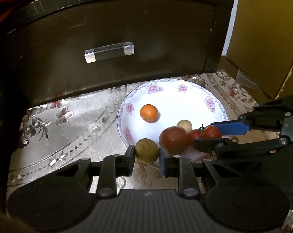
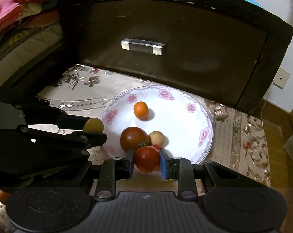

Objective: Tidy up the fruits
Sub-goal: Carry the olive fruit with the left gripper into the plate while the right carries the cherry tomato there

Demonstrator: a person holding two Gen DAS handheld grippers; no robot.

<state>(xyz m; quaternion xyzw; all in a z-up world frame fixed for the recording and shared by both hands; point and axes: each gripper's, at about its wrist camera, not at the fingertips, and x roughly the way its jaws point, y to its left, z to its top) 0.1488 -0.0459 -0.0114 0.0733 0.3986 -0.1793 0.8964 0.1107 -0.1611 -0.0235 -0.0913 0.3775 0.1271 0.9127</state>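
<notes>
left gripper [image 1: 147,151] – pinching yellow-green fruit [image 1: 147,150] | right gripper [image 2: 147,160] – pinching red tomato [image 2: 147,158]

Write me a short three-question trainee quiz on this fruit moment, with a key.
1. True or false: the left gripper is shut on the yellow-green fruit.
2. What does the right gripper hold? A) small orange fruit B) red tomato C) drawer handle
3. Fill in: the small orange fruit lies on the floral ____.

Key
1. True.
2. B, the red tomato.
3. Plate.
</notes>
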